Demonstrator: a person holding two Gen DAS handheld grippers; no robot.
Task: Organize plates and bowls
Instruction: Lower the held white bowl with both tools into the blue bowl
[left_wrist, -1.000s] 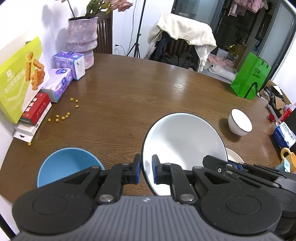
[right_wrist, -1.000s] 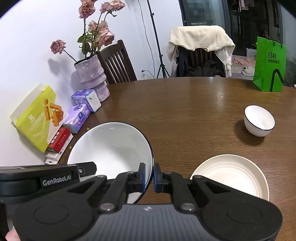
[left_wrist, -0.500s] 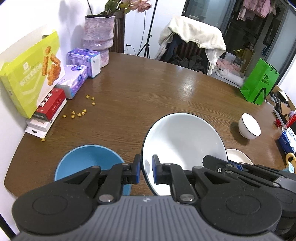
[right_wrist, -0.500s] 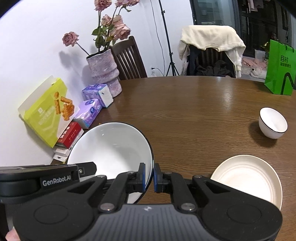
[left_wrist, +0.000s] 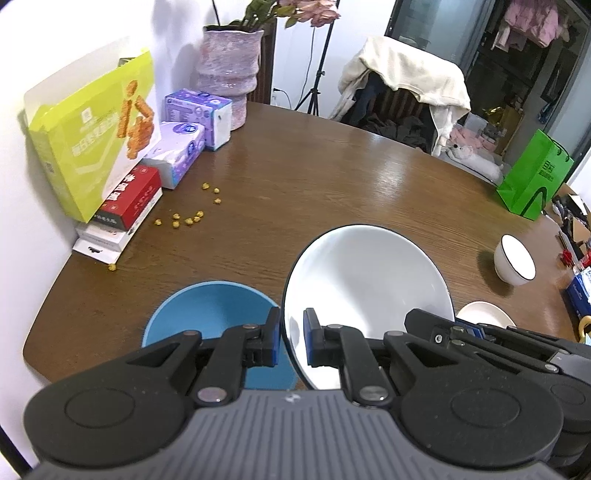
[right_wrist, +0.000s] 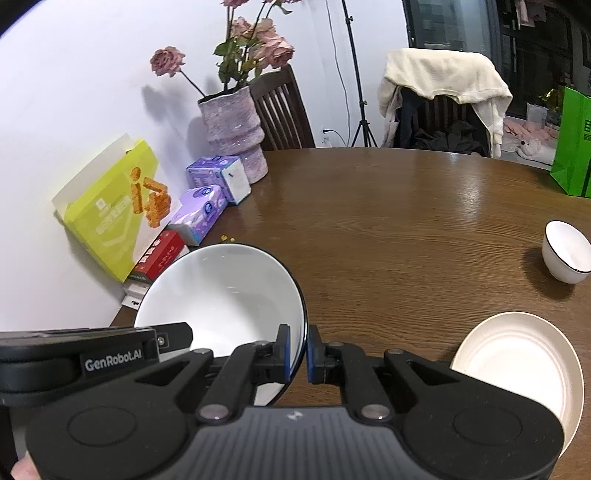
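Note:
A large white bowl (left_wrist: 365, 280) with a thin dark rim hangs above the wooden table, held from both sides. My left gripper (left_wrist: 290, 341) is shut on its left rim, and my right gripper (right_wrist: 298, 352) is shut on its right rim; the same white bowl (right_wrist: 225, 299) fills the lower left of the right wrist view. A blue bowl (left_wrist: 210, 314) sits on the table just left of and below the held bowl. A cream plate (right_wrist: 517, 369) lies at the near right, and a small white bowl (right_wrist: 567, 251) with a dark rim stands further right.
Boxes lean on the wall at the left: a yellow-green snack box (left_wrist: 96, 162), a red box (left_wrist: 129, 195) and purple tissue packs (left_wrist: 184, 140). Small yellow crumbs (left_wrist: 188, 218) are scattered nearby. A pink vase (right_wrist: 232, 133) and a green bag (left_wrist: 535, 177) stand at the back.
Both grippers have carried the white bowl across the table, still held the same way. More of the blue bowl now shows beside it, and the boxes, the cream plate and the small bowl have shifted right in view.

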